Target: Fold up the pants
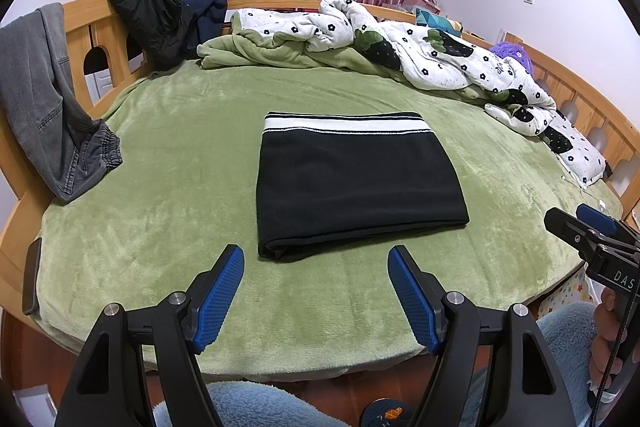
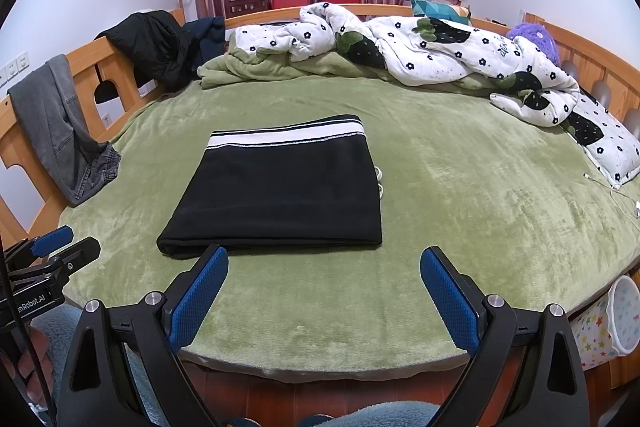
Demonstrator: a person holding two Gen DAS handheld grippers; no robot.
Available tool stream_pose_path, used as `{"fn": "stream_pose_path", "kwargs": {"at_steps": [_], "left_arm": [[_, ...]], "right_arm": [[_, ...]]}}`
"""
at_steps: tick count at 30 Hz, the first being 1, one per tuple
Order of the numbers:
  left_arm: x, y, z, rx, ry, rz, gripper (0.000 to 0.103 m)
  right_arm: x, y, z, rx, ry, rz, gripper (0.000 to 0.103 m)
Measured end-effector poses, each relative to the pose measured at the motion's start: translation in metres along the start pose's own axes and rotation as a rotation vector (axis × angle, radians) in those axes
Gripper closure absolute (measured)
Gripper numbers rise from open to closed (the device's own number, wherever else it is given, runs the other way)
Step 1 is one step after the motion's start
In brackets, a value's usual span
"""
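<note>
A plush green blanket (image 1: 180,211) covers the wooden-railed bed; at its middle lie the black pants (image 1: 356,187), folded into a flat knit rectangle with a white-striped waistband at the far edge. Near its front edge, the left gripper (image 1: 316,291) and right gripper (image 2: 324,295) hover wide apart, textured blue pads empty.

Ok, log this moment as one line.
pants: folded, flat on green blanket | left gripper: open, empty | right gripper: open, empty

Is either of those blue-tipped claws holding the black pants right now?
No, the left gripper and right gripper both hang open above the green blanket, apart from the folded black pants.
</note>
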State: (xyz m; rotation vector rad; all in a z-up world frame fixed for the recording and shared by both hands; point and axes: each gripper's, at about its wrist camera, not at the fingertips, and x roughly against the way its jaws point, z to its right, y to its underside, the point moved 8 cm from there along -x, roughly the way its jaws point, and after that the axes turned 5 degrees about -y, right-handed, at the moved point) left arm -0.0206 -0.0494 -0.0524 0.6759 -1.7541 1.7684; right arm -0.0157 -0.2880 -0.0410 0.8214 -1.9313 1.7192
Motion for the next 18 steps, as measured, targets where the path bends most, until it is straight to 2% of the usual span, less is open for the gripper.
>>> {"fn": "stream_pose_path", "kwargs": {"at_steps": [18], "left_arm": [[0.0014,-0.0012,0.0022,0.01,0.011,-0.003,0.03]], "right_arm": [[0.0001,-0.0024,0.005,0.005,0.004,0.005,0.007]]}}
